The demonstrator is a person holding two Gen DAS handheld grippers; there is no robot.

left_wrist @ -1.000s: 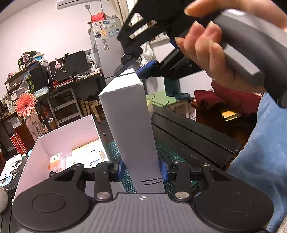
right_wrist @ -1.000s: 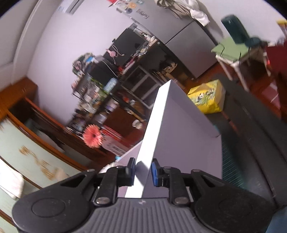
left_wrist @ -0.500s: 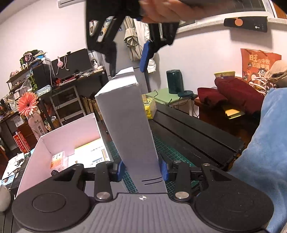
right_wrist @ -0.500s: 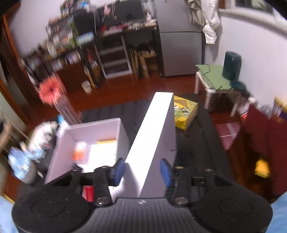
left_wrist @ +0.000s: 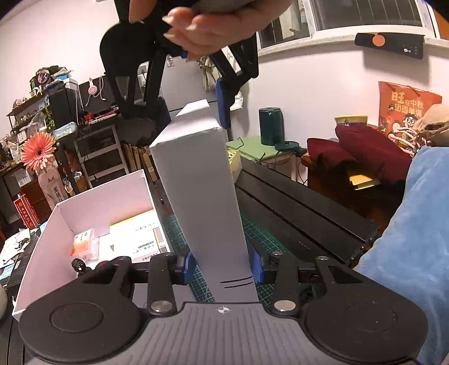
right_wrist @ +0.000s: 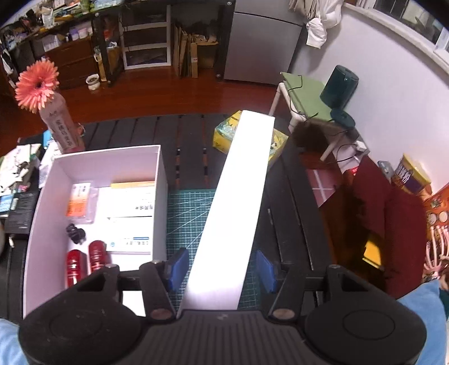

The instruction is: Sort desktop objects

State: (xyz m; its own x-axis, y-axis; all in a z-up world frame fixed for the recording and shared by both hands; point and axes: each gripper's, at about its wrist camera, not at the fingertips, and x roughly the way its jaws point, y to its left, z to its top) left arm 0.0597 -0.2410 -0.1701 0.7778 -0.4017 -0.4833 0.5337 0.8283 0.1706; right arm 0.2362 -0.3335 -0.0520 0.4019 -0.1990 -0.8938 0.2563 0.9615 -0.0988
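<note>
Pinching the tall white box [left_wrist: 202,191] near its lower end, the left hand-held gripper [left_wrist: 223,266] has both blue pads tight on the box's sides at bottom centre of the left wrist view; the box stands up and leans a bit toward the upper left, over the green cutting mat [left_wrist: 261,230] on the dark tabletop [left_wrist: 303,207]. Right hand-held gripper [right_wrist: 221,266] sits over the box's top end, pointing steeply down; its jaws are opening, box between the pads w/ a gap each side, not touching. In the left wrist view, a hand [left_wrist: 213,25] holds that gripper at top centre. Left of the box sits an open white tray [right_wrist: 47,196] w/ cards, two red items, a small black item.
</note>
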